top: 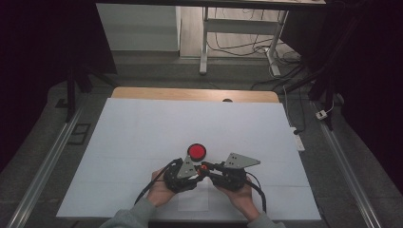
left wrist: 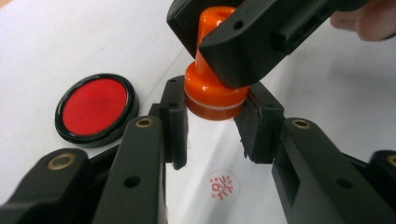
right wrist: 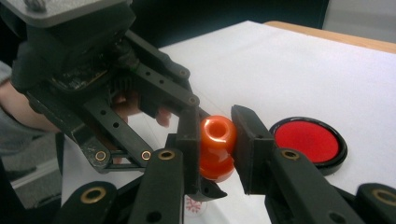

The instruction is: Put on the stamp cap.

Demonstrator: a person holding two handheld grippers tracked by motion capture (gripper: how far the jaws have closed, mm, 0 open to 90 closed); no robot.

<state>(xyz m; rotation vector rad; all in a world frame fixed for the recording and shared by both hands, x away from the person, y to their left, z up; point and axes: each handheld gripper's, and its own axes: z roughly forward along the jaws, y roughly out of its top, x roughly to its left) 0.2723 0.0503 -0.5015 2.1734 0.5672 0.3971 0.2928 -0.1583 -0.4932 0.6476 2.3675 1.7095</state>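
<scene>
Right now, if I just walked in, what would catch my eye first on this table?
Probably the bright orange stamp, gripped at its base by the left gripper and at its handle by the right gripper, both near the table's front edge. Just beyond sits a round red ink pad on the white sheet. A red stamped mark shows on the paper below the stamp.
</scene>
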